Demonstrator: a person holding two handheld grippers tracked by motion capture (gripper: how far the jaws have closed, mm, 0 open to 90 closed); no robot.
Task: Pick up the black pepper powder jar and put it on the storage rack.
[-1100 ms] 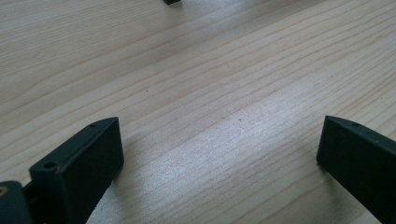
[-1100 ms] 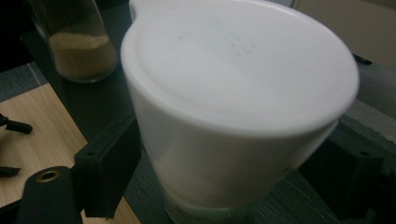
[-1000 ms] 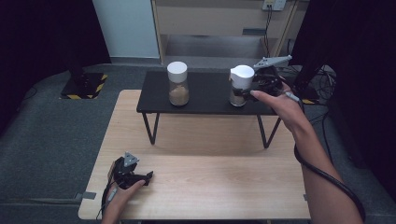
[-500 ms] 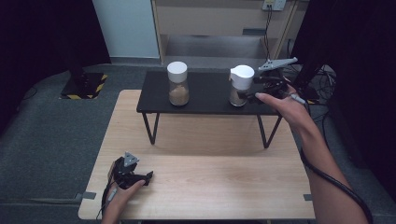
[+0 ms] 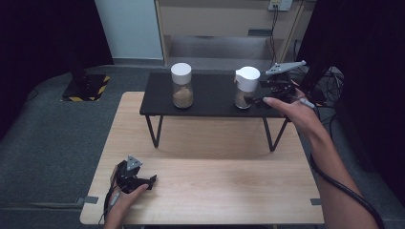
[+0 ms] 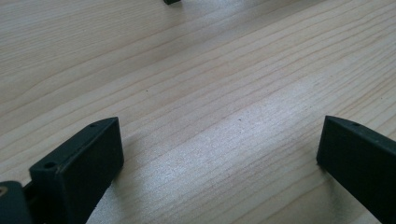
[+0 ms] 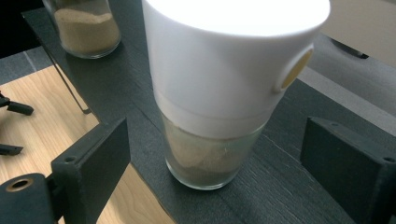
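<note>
Now my right tongs (image 7: pixel 212 154) have just been opening, clear of the right jar (image 7: pixel 224 93).
Two jars counted; left tongs (image 6: pixel 219 154) gape over the surface (image 6: pixel 201 70).

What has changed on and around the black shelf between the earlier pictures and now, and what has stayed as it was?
The right gripper has let go of the right-hand jar: its jaws have just been opening and now stand apart on either side of the glass, not pressing it. The hand has drawn back slightly. Both jars, the left-hand jar included, stand where they stood on the black shelf. The left gripper rests open on the wooden table, unmoved.
</note>
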